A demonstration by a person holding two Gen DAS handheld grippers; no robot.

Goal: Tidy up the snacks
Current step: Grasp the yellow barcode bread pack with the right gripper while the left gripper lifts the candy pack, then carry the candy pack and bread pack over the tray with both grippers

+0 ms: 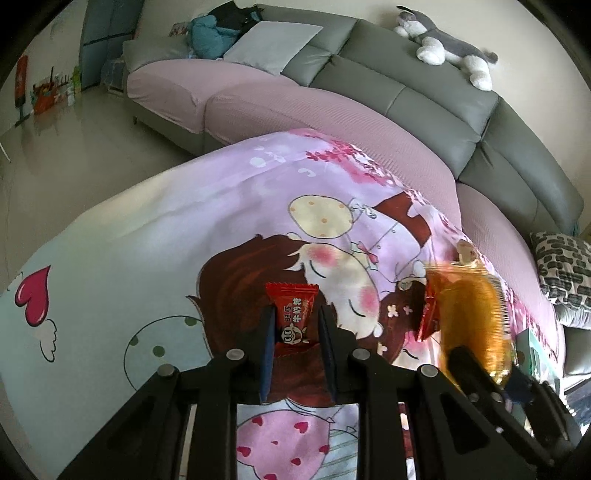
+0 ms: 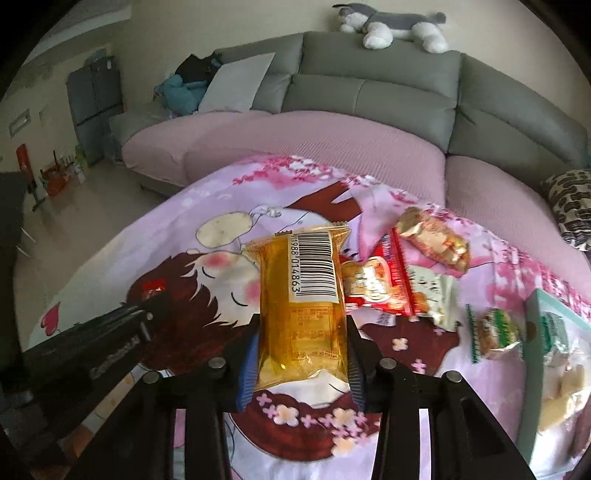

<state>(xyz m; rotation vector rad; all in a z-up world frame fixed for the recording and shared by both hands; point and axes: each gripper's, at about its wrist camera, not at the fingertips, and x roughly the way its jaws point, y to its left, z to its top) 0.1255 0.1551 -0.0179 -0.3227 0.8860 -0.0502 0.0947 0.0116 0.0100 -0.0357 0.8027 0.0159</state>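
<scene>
Pinching a small red candy (image 1: pixel 294 320) between the pads of the left tongs (image 1: pixel 294 345), wrapper upright, printed face toward the camera, held above the cartoon-print cloth (image 1: pixel 147 229) covering the table. Clamped in the right tongs (image 2: pixel 302 349): a yellow snack packet (image 2: pixel 301 306), barcode label uppermost, pads pressing both long sides, packet raised off the cloth. Same packet visible blurred at the right edge of the left wrist view. Lying on the cloth beyond and right of the yellow packet: a red biscuit packet (image 2: pixel 373 282), a gold-wrapped snack (image 2: pixel 436 234) just behind it, a white pouch (image 2: pixel 432 291) overlapping the red one, a green-and-white wrapped snack (image 2: pixel 495 330) nearer the right edge. Standing at far right: a pale green box (image 2: pixel 535 325) holding wrapped items, contents unclear. Behind the table: a grey sofa (image 2: pixel 369 96) with a plush toy (image 2: pixel 391 26) on its back.
</scene>
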